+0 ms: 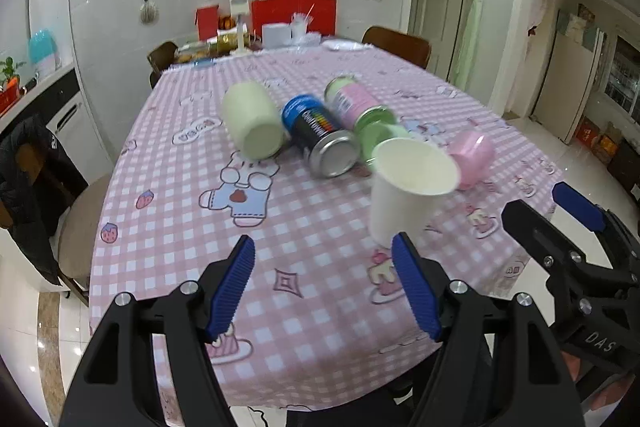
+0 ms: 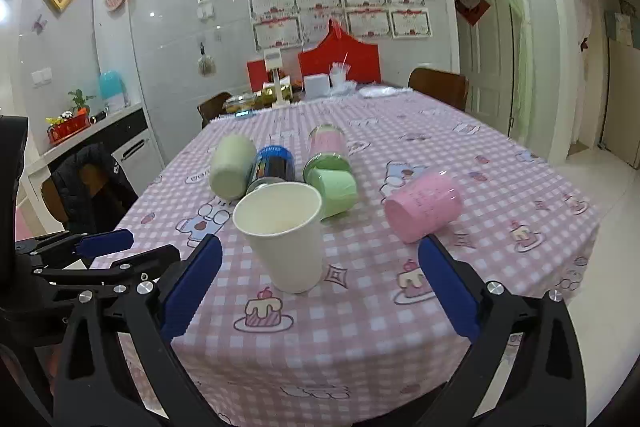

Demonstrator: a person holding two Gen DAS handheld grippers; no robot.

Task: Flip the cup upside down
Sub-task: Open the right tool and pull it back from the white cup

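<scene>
A white paper cup [image 2: 286,239] stands upright, mouth up, on the pink checked tablecloth [image 2: 360,327] near the front edge; it also shows in the left wrist view [image 1: 404,191]. My right gripper [image 2: 320,291] is open and empty, just short of the cup, which sits between and beyond its blue pads. My left gripper [image 1: 324,287] is open and empty, to the left of the cup, its right pad [image 1: 416,291] near the cup's base. The right gripper [image 1: 560,215] shows at the right edge of the left wrist view.
Lying on their sides behind the cup: a pale green cup [image 2: 230,167], a blue-black can [image 2: 274,165], a pink jar with green lid [image 2: 328,147], a green cup [image 2: 334,189], a pink cup [image 2: 424,207]. Chairs [image 2: 438,85] and boxes stand at the far end.
</scene>
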